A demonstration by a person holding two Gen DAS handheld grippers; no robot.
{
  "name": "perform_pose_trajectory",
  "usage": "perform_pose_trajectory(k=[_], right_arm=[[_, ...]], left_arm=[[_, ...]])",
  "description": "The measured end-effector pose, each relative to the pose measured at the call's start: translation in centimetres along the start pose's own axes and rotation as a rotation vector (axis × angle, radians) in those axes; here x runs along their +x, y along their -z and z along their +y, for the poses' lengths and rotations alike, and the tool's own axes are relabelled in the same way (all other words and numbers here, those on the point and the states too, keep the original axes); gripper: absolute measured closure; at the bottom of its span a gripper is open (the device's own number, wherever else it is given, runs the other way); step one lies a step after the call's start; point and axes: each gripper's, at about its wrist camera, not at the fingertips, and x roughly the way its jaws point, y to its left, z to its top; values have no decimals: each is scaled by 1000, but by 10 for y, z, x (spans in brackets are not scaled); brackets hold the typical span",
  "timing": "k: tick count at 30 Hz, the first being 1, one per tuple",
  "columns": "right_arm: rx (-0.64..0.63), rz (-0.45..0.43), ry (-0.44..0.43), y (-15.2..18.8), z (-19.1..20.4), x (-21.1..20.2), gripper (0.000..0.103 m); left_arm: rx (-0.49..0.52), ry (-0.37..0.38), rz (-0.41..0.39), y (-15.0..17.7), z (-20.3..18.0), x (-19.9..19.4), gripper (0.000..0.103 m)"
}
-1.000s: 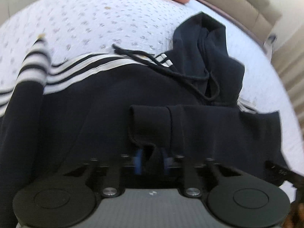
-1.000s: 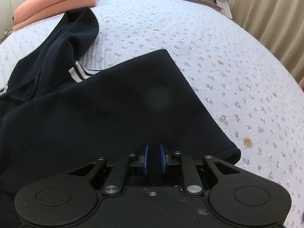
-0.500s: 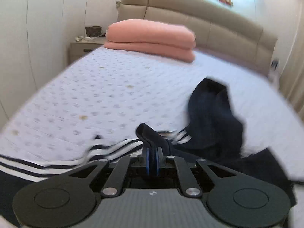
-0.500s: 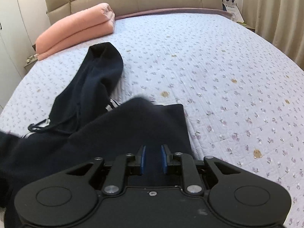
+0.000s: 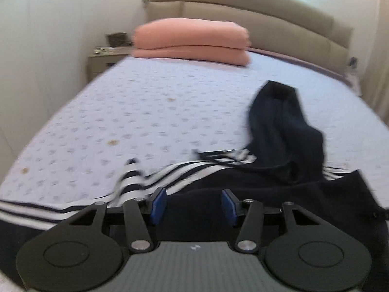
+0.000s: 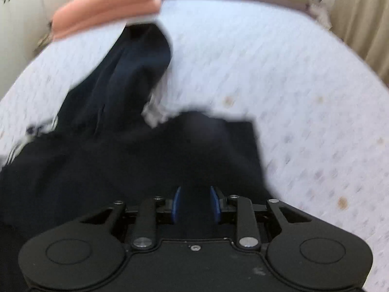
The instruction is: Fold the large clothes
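Left gripper (image 5: 193, 205): jaws opening, blue pads (image 5: 158, 204) well apart. Nothing is pinched between them; the dark cloth of the hoodie (image 5: 279, 194) lies below and beyond the gap, not pressed by either pad.

Right gripper (image 6: 195, 205): jaws also opening, with a narrower gap. Dark cloth shows behind the gap. The view is blurred, but the pads do not appear to press on it.

Hoodie: a dark navy garment with white sleeve stripes (image 5: 184, 170). It lies on the bed directly ahead of both grippers. The body panel is spread flat nearest the tools. The hood (image 6: 136, 60) extends away toward the headboard, rumpled and not flattened. A drawstring (image 5: 214, 155) trails across the striped sleeve.

Progress, as a judgement: a section of the body appears to be laid over itself, its straight edge visible in the right wrist view. One fold therefore seems placed and both tools are letting go. Remaining: tuck in the hood, bring in the striped sleeve, and reduce the garment to a compact rectangle.

Surface: the bedspread (image 5: 145, 112) is pale lilac, quilted, with a small printed pattern. A folded pink blanket (image 5: 192, 41) rests near the headboard (image 5: 255, 17), well apart from the hoodie.

Room: a nightstand (image 5: 104, 58) stands beside the bed. Curtains (image 6: 359, 12) hang on the opposite side.
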Motion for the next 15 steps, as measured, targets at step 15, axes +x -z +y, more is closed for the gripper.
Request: perform_pose_trajectory(k=[15], right_arm=[[83, 65, -59, -56, -64, 72, 67]], left_arm=[[54, 19, 170, 33, -15, 70, 56]])
